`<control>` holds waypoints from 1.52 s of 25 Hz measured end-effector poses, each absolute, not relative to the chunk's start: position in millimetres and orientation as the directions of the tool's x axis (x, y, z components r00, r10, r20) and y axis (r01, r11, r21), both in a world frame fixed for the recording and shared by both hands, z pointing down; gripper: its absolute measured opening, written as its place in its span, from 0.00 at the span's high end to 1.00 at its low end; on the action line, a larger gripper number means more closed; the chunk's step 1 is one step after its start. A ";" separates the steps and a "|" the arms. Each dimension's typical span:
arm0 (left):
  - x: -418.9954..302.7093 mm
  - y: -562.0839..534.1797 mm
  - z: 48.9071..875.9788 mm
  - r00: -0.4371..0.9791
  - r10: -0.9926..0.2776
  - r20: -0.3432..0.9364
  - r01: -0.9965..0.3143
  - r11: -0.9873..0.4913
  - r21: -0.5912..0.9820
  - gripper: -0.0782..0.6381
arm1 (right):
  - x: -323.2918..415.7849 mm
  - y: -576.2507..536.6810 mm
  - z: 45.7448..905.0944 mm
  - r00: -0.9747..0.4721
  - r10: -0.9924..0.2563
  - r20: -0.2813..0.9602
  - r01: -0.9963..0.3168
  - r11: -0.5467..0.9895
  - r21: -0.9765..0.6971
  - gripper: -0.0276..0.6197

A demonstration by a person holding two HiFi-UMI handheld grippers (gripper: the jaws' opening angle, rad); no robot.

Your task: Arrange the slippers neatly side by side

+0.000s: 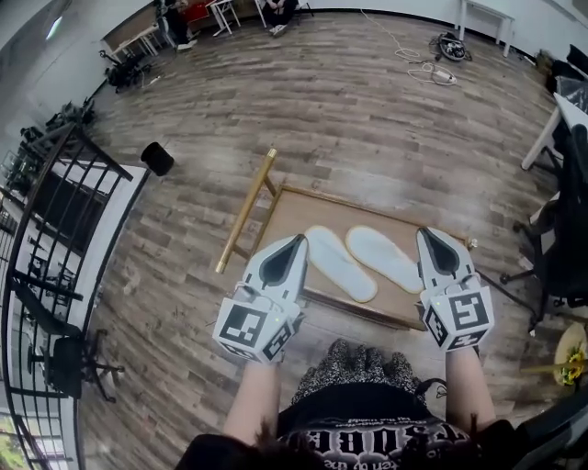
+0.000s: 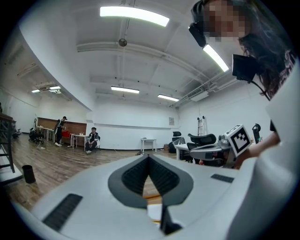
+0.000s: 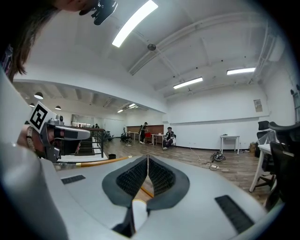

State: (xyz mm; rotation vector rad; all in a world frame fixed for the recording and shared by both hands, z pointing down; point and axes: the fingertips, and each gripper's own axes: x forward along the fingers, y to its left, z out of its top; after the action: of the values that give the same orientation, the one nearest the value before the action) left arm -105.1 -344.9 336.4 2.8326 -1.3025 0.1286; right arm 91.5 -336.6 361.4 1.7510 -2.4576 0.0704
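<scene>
Two flat white slippers, one on the left (image 1: 340, 262) and one on the right (image 1: 384, 258), lie close together and roughly parallel on a low wooden table (image 1: 303, 207). My left gripper (image 1: 299, 240) hovers just left of the left slipper, jaws shut and empty. My right gripper (image 1: 427, 234) hangs just right of the right slipper, also shut with nothing in it. In the left gripper view the jaw tips (image 2: 148, 157) meet, and a white sliver of slipper (image 2: 154, 212) shows below them. The right gripper view shows its tips (image 3: 147, 158) together over a white sliver (image 3: 139, 211).
The table has a gold frame (image 1: 246, 211) sticking out at its left. A black cup (image 1: 157, 158) stands on the wood floor, beside a black railing (image 1: 55, 202). Office chairs (image 1: 565, 239) stand at the right, cables (image 1: 441, 50) lie far back, and people sit at the far wall (image 1: 276, 11).
</scene>
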 end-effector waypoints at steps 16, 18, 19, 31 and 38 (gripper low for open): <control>-121.7 -393.3 363.0 0.685 -0.715 0.138 -0.725 -0.688 0.039 0.90 | 75.5 -383.1 477.8 -0.387 -0.796 0.466 -0.888 0.458 0.045 0.83; -119.3 -395.3 365.0 0.694 -0.705 0.144 -0.716 -0.697 0.042 0.90 | 79.0 -385.9 501.6 -0.388 -0.758 0.524 -0.880 0.474 0.033 0.83; -118.6 -396.3 366.0 0.698 -0.701 0.148 -0.713 -0.700 0.041 0.90 | 80.4 -387.3 512.6 -0.389 -0.742 0.547 -0.878 0.478 0.025 0.83; -123.5 -394.9 378.4 0.690 -0.694 0.207 -0.714 -0.699 0.034 0.90 | 84.2 -390.7 635.8 -0.390 -0.432 0.813 -0.783 0.620 -0.046 0.73; -122.6 -392.3 380.2 0.686 -0.693 0.223 -0.713 -0.701 0.016 0.90 | 72.8 -387.3 663.4 -0.386 -0.361 0.849 -0.758 0.648 -0.070 0.73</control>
State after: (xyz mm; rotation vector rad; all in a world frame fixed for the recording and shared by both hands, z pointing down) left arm -122.6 -392.3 380.2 2.7909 -1.1671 0.3056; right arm 72.8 -387.3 663.4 0.8731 -1.9958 0.5776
